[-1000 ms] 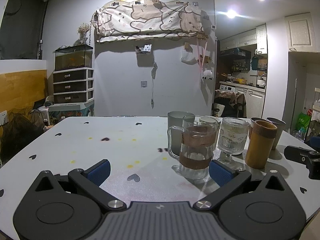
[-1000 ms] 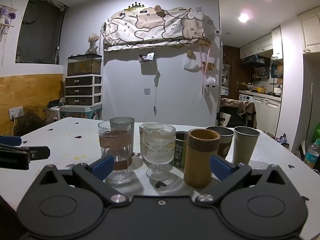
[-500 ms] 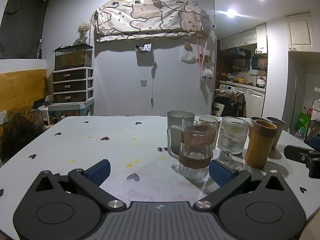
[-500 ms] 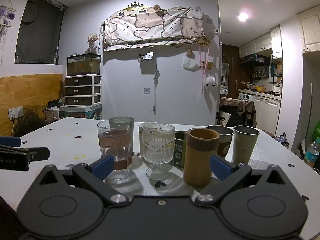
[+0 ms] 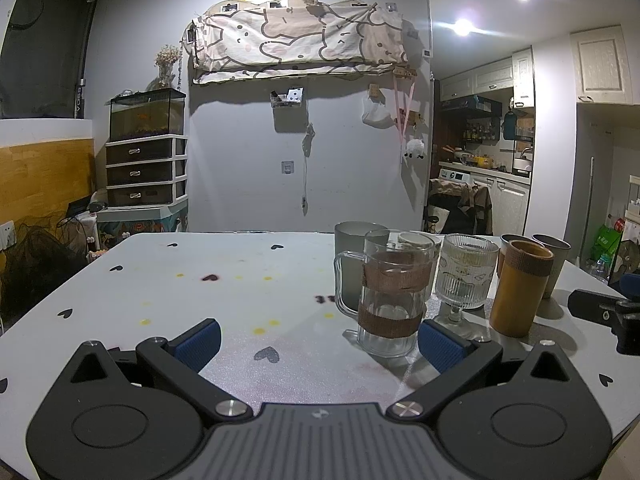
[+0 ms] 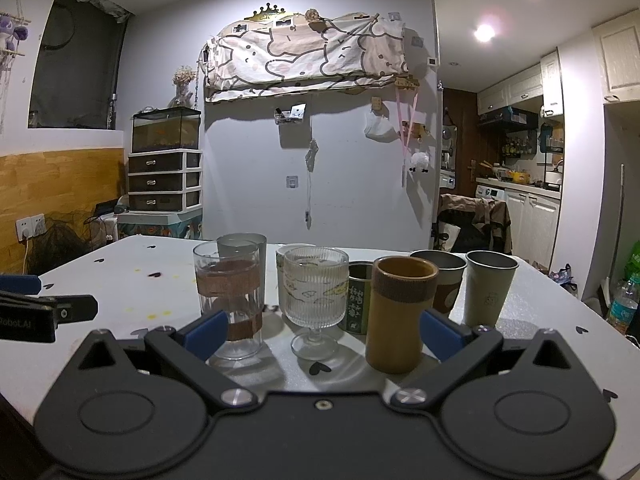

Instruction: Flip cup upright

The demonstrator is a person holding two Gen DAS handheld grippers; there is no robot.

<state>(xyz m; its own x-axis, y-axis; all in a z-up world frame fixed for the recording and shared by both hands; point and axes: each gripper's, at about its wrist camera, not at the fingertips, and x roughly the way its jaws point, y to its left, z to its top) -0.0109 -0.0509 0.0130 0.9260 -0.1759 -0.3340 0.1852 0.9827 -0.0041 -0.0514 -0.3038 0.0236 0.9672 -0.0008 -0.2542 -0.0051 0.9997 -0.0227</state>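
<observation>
Several cups stand upright in a cluster on the white table (image 5: 160,288). A clear glass mug with brown bands (image 5: 390,296) (image 6: 230,300), a ribbed stemmed glass (image 5: 464,280) (image 6: 314,296), a tan cylinder cup (image 5: 520,288) (image 6: 400,312), a frosted grey cup (image 5: 352,256) (image 6: 244,244) and two grey tumblers (image 6: 486,288) show. My left gripper (image 5: 318,342) is open and empty, just left of the mug. My right gripper (image 6: 322,330) is open and empty in front of the stemmed glass and tan cup.
A small green printed cup (image 6: 358,300) and a white patterned cup (image 6: 290,264) stand within the cluster. The other gripper shows at the right edge of the left wrist view (image 5: 604,314) and the left edge of the right wrist view (image 6: 36,312). The table's left half holds only heart prints and stains.
</observation>
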